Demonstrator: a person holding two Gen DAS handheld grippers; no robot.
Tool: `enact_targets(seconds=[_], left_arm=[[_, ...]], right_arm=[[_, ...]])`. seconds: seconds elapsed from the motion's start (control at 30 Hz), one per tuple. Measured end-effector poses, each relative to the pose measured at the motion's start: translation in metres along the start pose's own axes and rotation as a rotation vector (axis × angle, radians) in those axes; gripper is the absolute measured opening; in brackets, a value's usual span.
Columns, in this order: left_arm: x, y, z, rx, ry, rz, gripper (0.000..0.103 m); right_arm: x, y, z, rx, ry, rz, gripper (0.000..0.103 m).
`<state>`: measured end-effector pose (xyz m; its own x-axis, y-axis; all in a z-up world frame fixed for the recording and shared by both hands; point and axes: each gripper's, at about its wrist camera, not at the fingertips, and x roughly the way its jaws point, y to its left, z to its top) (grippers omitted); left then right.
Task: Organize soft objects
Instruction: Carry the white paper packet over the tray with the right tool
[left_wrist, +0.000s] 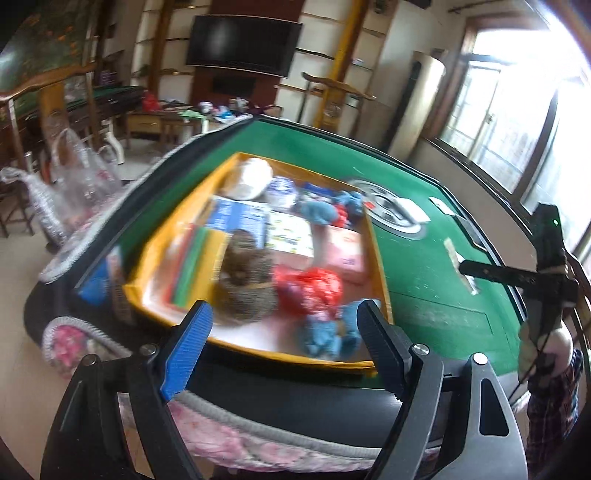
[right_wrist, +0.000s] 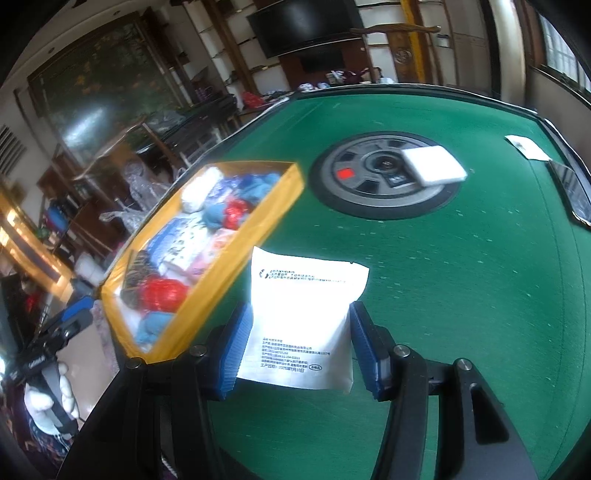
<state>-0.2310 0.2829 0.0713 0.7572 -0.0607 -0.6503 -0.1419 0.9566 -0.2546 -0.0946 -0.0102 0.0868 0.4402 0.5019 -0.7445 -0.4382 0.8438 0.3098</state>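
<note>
Green felt covers the worktop (right_wrist: 461, 277), which carries a yellow box (left_wrist: 173, 225) at centre frame in the left wrist view, already stocked with soft goods: blue plush pieces (left_wrist: 328, 336), a red bag (left_wrist: 308, 288), a brown knitted item (left_wrist: 245, 284) and flat packets. Right gripper (right_wrist: 301, 345), lower centre of its own view, has its fingers clenched on a white pouch (right_wrist: 306, 317), held above the felt just right of the box, presumably for deposit there. Left gripper (left_wrist: 284, 339) hangs over the box's near edge, fingers released and empty. A white pad (right_wrist: 434, 164) remains on the central hub (right_wrist: 351, 195), upper right
</note>
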Motion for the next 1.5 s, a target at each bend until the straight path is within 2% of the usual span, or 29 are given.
enact_targets(seconds=[0.27, 0.63, 0.87, 1.03, 1.5], left_arm=[[-0.004, 0.038, 0.000, -0.087, -0.010, 0.054, 0.081], [0.000, 0.048, -0.004, -0.105, 0.001, 0.024, 0.081], [0.002, 0.057, -0.003, -0.117, -0.003, 0.016, 0.081], [0.007, 0.068, -0.004, -0.142, 0.010, 0.013, 0.081], [0.017, 0.077, -0.003, -0.164, 0.028, -0.013, 0.081]], right_arm=[[0.016, 0.041, 0.006, -0.063, 0.019, 0.042, 0.049], [0.053, 0.099, 0.024, -0.158, 0.064, 0.070, 0.049], [0.080, 0.122, 0.035, -0.189, 0.106, 0.075, 0.049], [0.102, 0.133, 0.043, -0.213, 0.133, 0.036, 0.049], [0.148, 0.130, 0.074, -0.193, 0.190, -0.057, 0.049]])
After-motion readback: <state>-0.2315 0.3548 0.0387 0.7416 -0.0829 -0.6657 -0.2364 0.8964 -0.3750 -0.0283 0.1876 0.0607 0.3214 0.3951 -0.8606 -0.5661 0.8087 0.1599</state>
